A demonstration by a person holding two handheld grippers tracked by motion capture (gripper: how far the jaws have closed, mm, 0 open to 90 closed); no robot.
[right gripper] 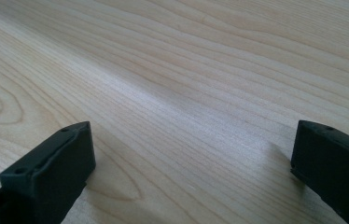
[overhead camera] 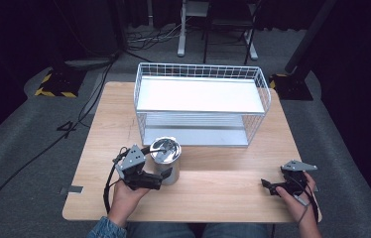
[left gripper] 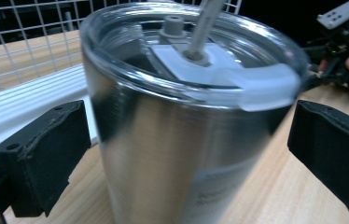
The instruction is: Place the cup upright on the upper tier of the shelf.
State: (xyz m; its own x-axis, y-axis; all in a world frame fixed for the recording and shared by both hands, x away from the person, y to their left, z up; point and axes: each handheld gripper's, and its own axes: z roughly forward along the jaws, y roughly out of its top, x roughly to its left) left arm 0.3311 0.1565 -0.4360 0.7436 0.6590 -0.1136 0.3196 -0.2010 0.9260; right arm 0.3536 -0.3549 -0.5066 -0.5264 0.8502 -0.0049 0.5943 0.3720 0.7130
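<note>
Standing upright on the wooden table (overhead camera: pixel 223 188), near its front edge and just before the white wire rack (overhead camera: pixel 201 101), is a shiny metal cup (left gripper: pixel 177 140) with a clear lid and a straw. The left gripper (left gripper: pixel 186 154) has its jaws wide open, one on each side of the cup; whether they touch it is hard to tell. The right gripper (right gripper: pixel 191 172) rests far to the right, wide open and holding nothing, over smooth bare wood.

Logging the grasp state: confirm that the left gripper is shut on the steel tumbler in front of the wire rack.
Not quite. The left gripper is open: in the left gripper view its jaws stand apart on either side of the tumbler, with gaps showing. The tumbler does stand in front of the wire rack.
</note>
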